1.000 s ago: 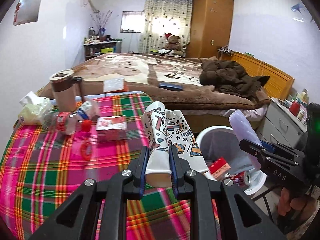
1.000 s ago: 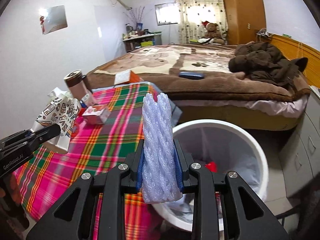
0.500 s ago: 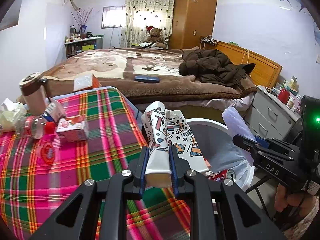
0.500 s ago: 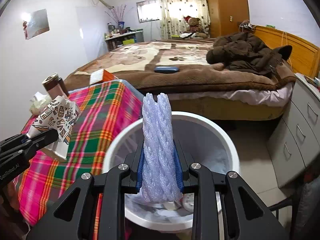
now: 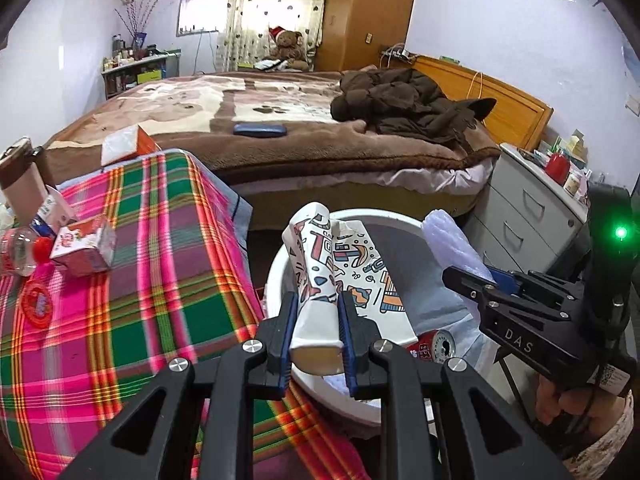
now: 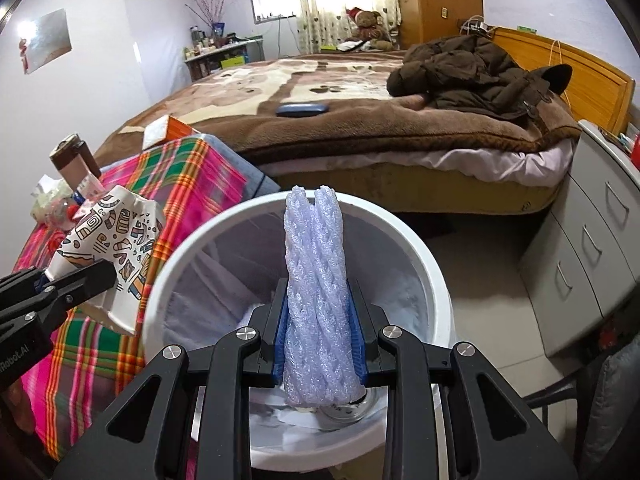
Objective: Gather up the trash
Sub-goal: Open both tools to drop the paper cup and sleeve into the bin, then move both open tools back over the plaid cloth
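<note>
Left wrist: each claw pinches one item, paper cup [image 5: 320, 280] and foam sleeve [image 6: 314, 300].

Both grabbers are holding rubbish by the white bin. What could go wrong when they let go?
1. The left gripper holds the crushed paper cup near the white bin's rim, beside the checked tablecloth. Dropped here, it might hit the rim and land outside.
2. The foam net sleeve in the right gripper looks light and springy, so it may cling to the jaws or bounce out.
3. The grippers are close together and could bump.
</note>
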Motion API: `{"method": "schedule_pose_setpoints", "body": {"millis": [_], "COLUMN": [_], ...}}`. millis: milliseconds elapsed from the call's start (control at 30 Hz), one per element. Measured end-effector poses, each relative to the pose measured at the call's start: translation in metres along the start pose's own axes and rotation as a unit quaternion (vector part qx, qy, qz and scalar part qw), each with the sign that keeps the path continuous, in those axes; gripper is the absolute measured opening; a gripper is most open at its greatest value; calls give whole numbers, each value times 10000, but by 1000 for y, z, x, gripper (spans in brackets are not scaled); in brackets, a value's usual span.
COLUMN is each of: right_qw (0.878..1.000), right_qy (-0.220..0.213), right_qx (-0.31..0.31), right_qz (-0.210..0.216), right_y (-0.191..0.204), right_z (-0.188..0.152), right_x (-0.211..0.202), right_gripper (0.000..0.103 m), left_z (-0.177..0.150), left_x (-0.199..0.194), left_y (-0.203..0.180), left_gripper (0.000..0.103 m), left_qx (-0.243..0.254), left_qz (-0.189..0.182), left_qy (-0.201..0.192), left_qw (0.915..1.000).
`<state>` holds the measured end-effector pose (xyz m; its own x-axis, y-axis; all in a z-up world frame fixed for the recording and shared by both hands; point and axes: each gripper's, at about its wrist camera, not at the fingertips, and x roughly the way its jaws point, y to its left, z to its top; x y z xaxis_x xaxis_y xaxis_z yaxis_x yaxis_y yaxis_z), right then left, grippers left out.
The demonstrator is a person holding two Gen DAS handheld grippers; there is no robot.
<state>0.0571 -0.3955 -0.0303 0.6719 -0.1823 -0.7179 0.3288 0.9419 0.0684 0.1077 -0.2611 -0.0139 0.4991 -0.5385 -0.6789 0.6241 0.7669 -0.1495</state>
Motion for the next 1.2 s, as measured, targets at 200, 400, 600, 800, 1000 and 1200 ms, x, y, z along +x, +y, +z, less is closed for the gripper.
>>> {"method": "schedule_pose_setpoints", "body": {"millis": [200,400,600,800,1000,1200], "right_qw": [9998,9994,9997,9999,10000,9998], "right_qy": [151,258,193,108,-5,-122], "right_qx": [68,98,55,16,-55,-141], "right_qz": [-109,-219,-151,-110,-36,88], "right_y": [-9,-10,-5,2,12,28], "right_z": [-2,-2,-2,1,3,6], "right_x": [7,11,7,2,-5,-8], "right_gripper": [27,37,58,58,58,58], "left_z": [1,1,0,0,-2,-6], "left_x": [8,5,-1,-12,-24,-39], "left_y": [0,4,12,22,37,60], "left_gripper": [35,54,57,58,59,60], "left_qx": [-64,-133,-211,-303,-443,-613], "left_qz": [8,81,149,190,277,471], "left_qy": [105,72,28,-90,-189,-319], "left_qw": [9999,9999,9997,9993,9985,9965]}}
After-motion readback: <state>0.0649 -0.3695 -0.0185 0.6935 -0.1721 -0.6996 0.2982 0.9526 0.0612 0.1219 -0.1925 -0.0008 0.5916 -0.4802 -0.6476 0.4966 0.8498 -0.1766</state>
